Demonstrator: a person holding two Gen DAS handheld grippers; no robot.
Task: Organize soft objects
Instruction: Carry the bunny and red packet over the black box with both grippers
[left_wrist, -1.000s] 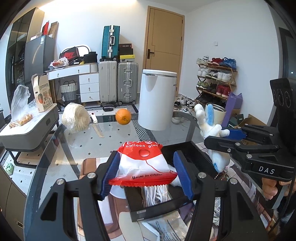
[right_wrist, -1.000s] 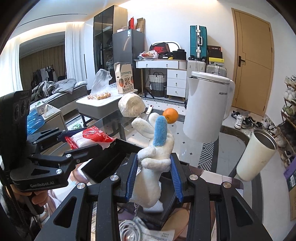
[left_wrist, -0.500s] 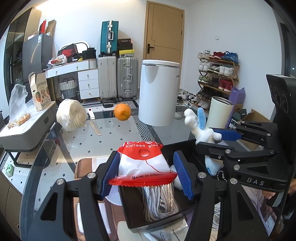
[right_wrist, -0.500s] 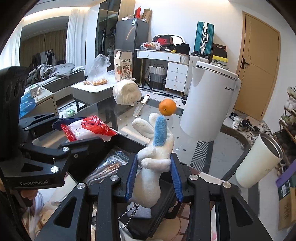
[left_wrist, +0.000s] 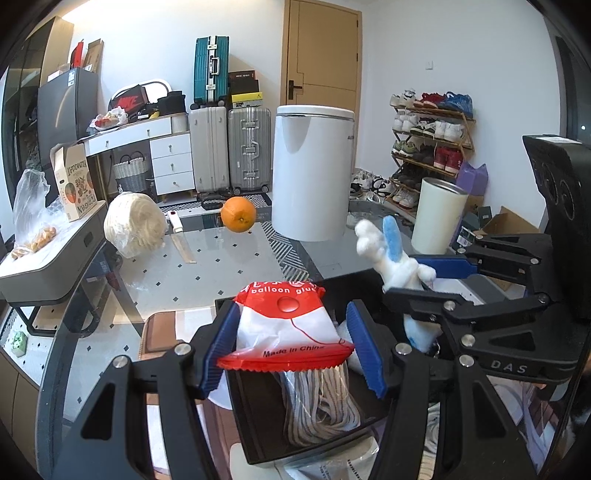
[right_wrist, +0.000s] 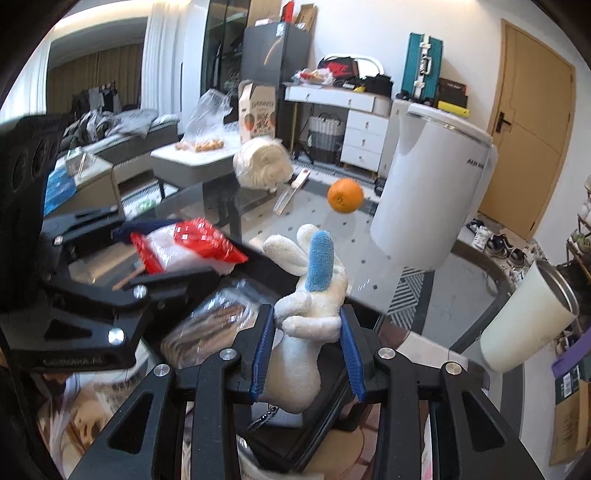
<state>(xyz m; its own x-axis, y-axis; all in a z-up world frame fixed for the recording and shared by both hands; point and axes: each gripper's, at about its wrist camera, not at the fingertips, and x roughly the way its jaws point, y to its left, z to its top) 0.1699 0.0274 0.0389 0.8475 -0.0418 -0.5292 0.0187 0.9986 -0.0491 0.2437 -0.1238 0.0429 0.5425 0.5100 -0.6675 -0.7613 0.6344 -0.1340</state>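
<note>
My left gripper (left_wrist: 291, 345) is shut on a red and white balloon packet (left_wrist: 290, 332) and holds it over a black bin (left_wrist: 258, 435). A bundle of striped cord in clear wrap (left_wrist: 319, 402) lies in the bin. My right gripper (right_wrist: 306, 352) is shut on a white plush rabbit with a blue ear (right_wrist: 308, 310), held above the bin's right side. The rabbit (left_wrist: 391, 254) and right gripper (left_wrist: 424, 280) show at the right of the left wrist view. The packet (right_wrist: 184, 247) and left gripper (right_wrist: 170, 251) show at the left of the right wrist view.
On the glass table (left_wrist: 229, 266) stand a white bin-shaped appliance (left_wrist: 314, 170), a cream tumbler (left_wrist: 437, 214), an orange (left_wrist: 238, 214), a wrapped cabbage (left_wrist: 133, 225) and a knife (left_wrist: 181, 240). A grey side table (left_wrist: 40, 266) stands left. Magazines lie under the black bin.
Both grippers have dropped lower and nearer over the black bin with their loads still held. The cord bundle in the bin has come into fuller view.
</note>
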